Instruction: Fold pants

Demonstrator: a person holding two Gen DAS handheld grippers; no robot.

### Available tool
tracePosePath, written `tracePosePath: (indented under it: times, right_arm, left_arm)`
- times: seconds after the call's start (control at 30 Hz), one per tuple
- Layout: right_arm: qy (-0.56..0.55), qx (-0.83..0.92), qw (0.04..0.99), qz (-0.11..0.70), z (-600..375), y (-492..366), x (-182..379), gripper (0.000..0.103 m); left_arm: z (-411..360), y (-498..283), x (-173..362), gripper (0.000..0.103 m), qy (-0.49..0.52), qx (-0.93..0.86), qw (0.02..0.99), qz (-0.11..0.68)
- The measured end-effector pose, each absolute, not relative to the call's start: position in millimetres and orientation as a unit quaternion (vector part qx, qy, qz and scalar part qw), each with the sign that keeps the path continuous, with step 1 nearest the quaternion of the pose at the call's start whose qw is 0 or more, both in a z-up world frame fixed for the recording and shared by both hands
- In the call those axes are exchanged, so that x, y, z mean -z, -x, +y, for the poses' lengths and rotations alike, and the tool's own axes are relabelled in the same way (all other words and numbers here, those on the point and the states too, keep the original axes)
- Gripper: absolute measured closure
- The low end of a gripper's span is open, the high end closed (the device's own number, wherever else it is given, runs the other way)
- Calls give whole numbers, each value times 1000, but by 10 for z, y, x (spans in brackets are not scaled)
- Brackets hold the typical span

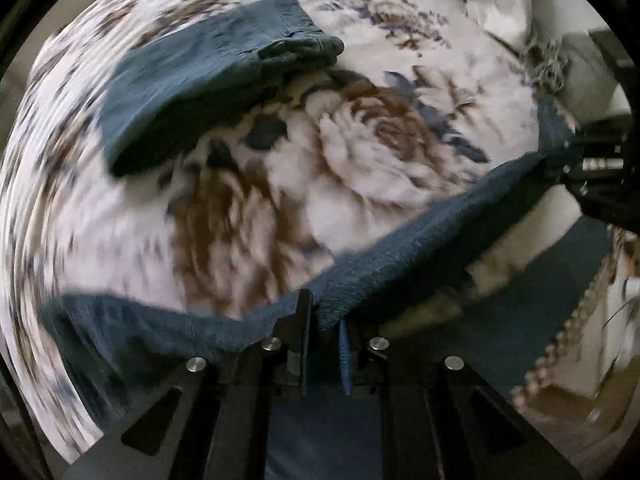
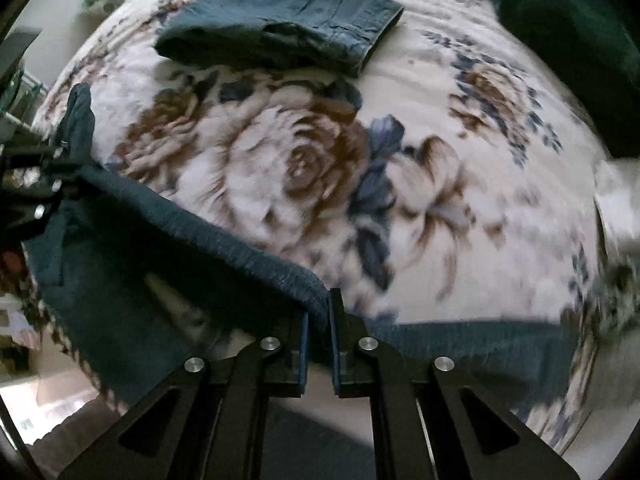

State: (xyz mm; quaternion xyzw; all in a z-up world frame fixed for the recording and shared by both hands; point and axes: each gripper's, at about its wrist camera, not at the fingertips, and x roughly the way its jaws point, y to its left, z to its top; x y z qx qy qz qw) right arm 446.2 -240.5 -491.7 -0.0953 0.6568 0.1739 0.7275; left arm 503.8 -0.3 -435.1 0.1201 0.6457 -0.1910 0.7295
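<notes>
The left gripper (image 1: 322, 320), a black two-finger tool with blue pads, is clamped on the ribbed edge of the dark teal knit pants (image 1: 420, 236). The right gripper (image 2: 319, 312), of the same build, pinches that same edge further along. Between the two grips the band runs as a fairly taut line; the rest of the garment hangs below it, toward the cameras and partly over the near side of the bed. In the right wrist view the left gripper shows at the far left with a tuft of fabric standing up above its jaws.

Beyond the held edge lies the cream plush blanket with large brown and blue roses (image 2: 460, 208), bare across the middle. Further back sits a folded blue-grey denim garment (image 2: 280, 20), well apart from the held pants. A dark green cushion (image 2: 568, 40) sits at the far right corner.

The step in hand looks like carrying the gripped edge out over the blanket to lay the pants flat or fold them over. To do it well, both grippers should travel together at even height with the band kept stretched, so the cloth lands without wrinkles. Both views are motion-blurred, so slowing before lowering would help. The landing spot should stay short of the denim pile, and neither grip should release until the fabric rests flat.
</notes>
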Motion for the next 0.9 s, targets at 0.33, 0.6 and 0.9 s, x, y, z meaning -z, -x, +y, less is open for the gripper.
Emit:
tracePosePath:
  times: [0.33,0.6,0.9]
  right_arm:
    - [124,-134,704,686,-1761,-2539,5219,94]
    - [124,-106,689,706,-1663,-2161,5700,92]
    - [-73,-94,678,725,-2085,-2204,5394,1]
  left_arm:
    - [50,-3302,5120,94,12,110,712,693]
    - [29,-2887,5412,90,23,103,720,686]
    - [-30,-2783,4844,0,51,34,739,671]
